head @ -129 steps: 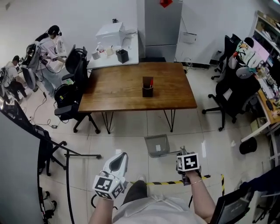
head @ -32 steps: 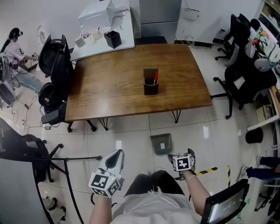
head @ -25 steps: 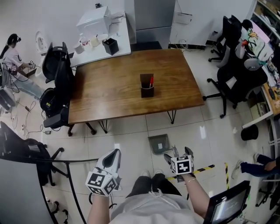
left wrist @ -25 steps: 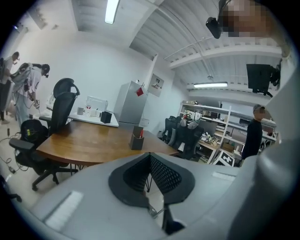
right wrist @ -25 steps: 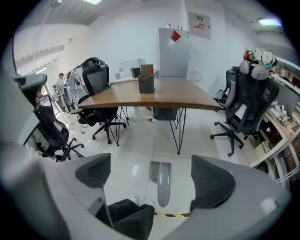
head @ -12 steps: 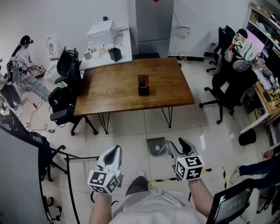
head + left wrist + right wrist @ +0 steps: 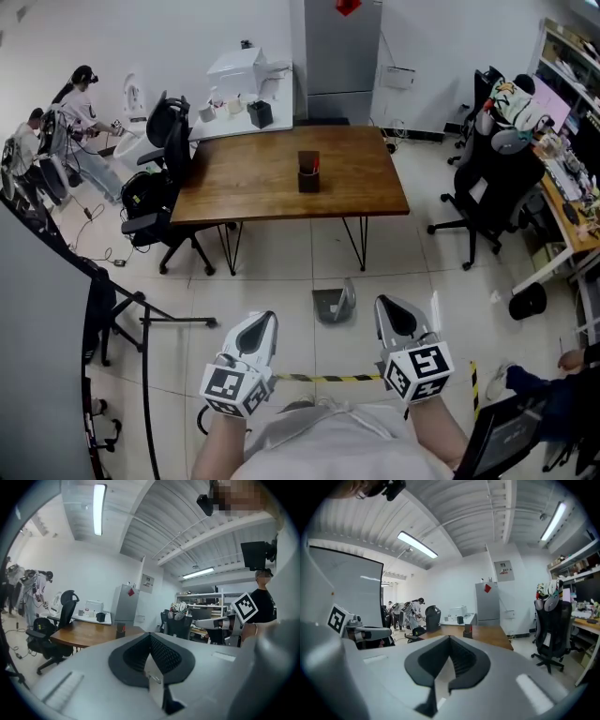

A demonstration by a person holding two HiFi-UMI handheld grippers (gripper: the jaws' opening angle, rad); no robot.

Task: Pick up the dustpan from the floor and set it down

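Note:
The grey dustpan point(image 7: 332, 305) rests on the floor tiles between the wooden table and me, its handle side tilted up at the right. My right gripper point(image 7: 392, 310) hangs in the air just right of it and apart from it. Its jaws have just been closing and now meet, with nothing between them, as the right gripper view point(image 7: 449, 640) confirms. My left gripper point(image 7: 262, 329) hovers to the dustpan's lower left, shut and empty; its jaws also meet in the left gripper view point(image 7: 150, 637).
A wooden table point(image 7: 251, 187) with a dark pen holder point(image 7: 307, 173) stands beyond the dustpan. Office chairs point(image 7: 167, 200) flank it, more at the right point(image 7: 490, 190). A black stand point(image 7: 139, 317) spreads its legs at my left. Yellow-black tape point(image 7: 328, 378) crosses the floor near my feet.
My right gripper was open beside the dustpan; it has lifted up and away and shut empty. The left gripper also rose. The dustpan stays on the floor.

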